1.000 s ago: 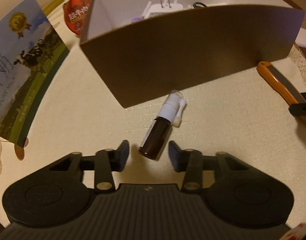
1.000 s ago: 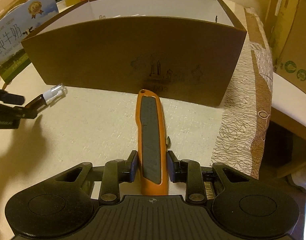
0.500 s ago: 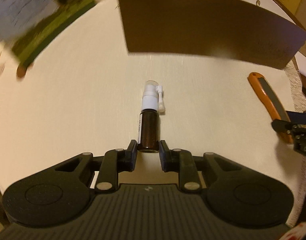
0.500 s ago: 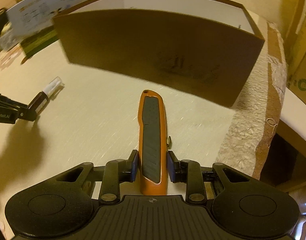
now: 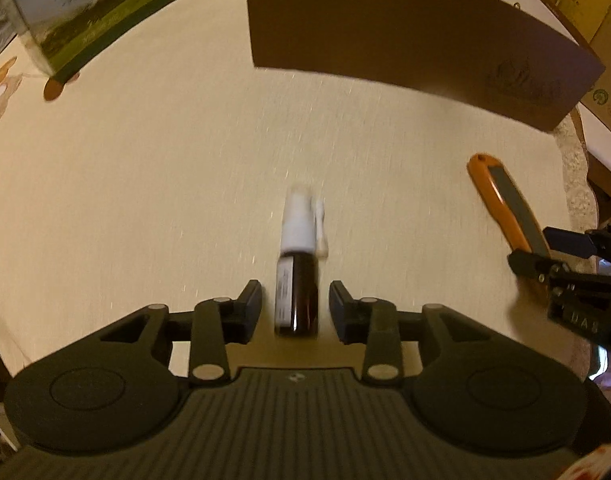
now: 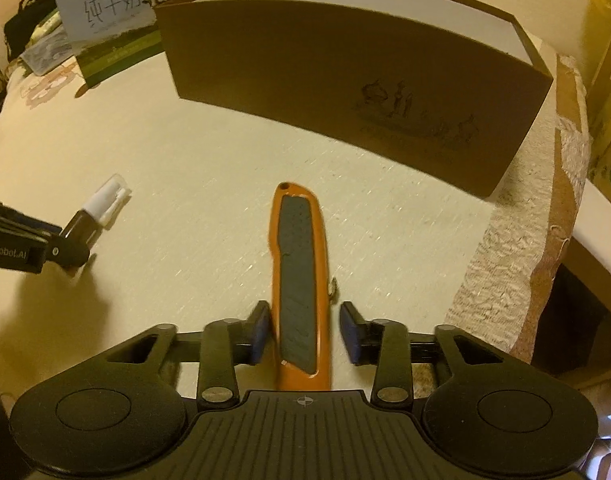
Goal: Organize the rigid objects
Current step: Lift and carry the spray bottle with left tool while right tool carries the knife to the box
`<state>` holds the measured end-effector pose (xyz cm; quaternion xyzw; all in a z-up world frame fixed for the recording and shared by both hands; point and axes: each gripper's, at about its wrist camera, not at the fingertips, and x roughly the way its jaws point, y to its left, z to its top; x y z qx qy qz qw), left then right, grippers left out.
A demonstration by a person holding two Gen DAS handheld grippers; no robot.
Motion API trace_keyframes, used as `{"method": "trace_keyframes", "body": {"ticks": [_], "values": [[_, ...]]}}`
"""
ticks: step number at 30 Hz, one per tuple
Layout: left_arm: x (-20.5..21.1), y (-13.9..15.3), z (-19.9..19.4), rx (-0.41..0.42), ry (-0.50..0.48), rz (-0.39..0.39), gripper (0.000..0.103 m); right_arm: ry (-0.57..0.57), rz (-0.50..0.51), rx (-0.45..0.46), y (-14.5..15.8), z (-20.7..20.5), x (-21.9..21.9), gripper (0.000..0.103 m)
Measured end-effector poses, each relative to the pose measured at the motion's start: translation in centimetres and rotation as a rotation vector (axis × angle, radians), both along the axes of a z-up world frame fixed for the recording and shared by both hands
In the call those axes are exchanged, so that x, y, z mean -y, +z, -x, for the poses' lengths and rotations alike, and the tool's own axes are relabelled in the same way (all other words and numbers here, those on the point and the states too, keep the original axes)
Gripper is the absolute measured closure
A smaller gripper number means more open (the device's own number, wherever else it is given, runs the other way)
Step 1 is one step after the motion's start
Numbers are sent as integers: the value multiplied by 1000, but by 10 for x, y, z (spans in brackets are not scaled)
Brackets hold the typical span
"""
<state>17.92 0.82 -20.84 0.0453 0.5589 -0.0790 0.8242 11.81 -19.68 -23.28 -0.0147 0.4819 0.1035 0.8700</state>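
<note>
A small brown spray bottle (image 5: 297, 280) with a white nozzle lies on the cream tablecloth between the fingers of my left gripper (image 5: 295, 306), which is open with gaps on both sides. It also shows in the right wrist view (image 6: 93, 216). An orange utility knife (image 6: 301, 288) with a grey grip lies between the fingers of my right gripper (image 6: 304, 334), which is open around it. The knife also shows in the left wrist view (image 5: 505, 204). A brown open-topped box (image 6: 357, 92) stands beyond both.
A milk carton (image 6: 117, 28) with a cow picture stands left of the box, also in the left wrist view (image 5: 93, 12). The table edge with textured cloth (image 6: 517, 264) runs along the right. Cardboard boxes (image 5: 585, 12) stand past it.
Both grippers have opened: the left let go of the spray bottle and the right let go of the knife. Both views have drawn back from the brown box.
</note>
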Motion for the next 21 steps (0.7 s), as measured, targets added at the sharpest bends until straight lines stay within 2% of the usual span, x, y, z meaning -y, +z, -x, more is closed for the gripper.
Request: {"method": "trace_keyframes", "body": {"ticks": [5,8,10,11,12,21], "values": [[5,-4,-13,8,-24,-22,72,-6,-15,2,0,-9,2,61],[5,-9,-15,-4,-13,-23,80,2,-6,0,-1,-10,0,61],[5,-9,-12,-1,-1,-22,80,3,-2,2,-2,-11,-2,64],[6,-9,-12,0,2,-23,82,5,-7,2,0,-7,0,69],[7,-9,-11,1,4,-24,83,5,-5,2,0,-7,-1,70],[9,-8,-11,0,23,-30,83,4,-6,-13,1,-12,-2,71]]}}
